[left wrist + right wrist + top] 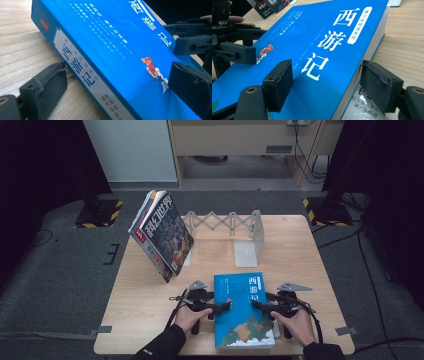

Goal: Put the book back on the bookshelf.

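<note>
Wooden table (140, 300), blue book (239, 295), magazines (165, 232), rack (240, 232)

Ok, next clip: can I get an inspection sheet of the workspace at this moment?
Surface: wooden table, bare wood, no spills seen.
Job's things: blue book lies flat near the front edge; a white printed item shows under its page edge.
Clutter: magazines lean against an expanding metal book rack.
Grippers: left claw straddles the book's spine edge, right claw its page edge; whether the pads press cannot be told.
Cables: one trails from each gripper; floor cables run at the right.
Surroundings: grey carpet, striped stand bases, cabinet behind.
</note>
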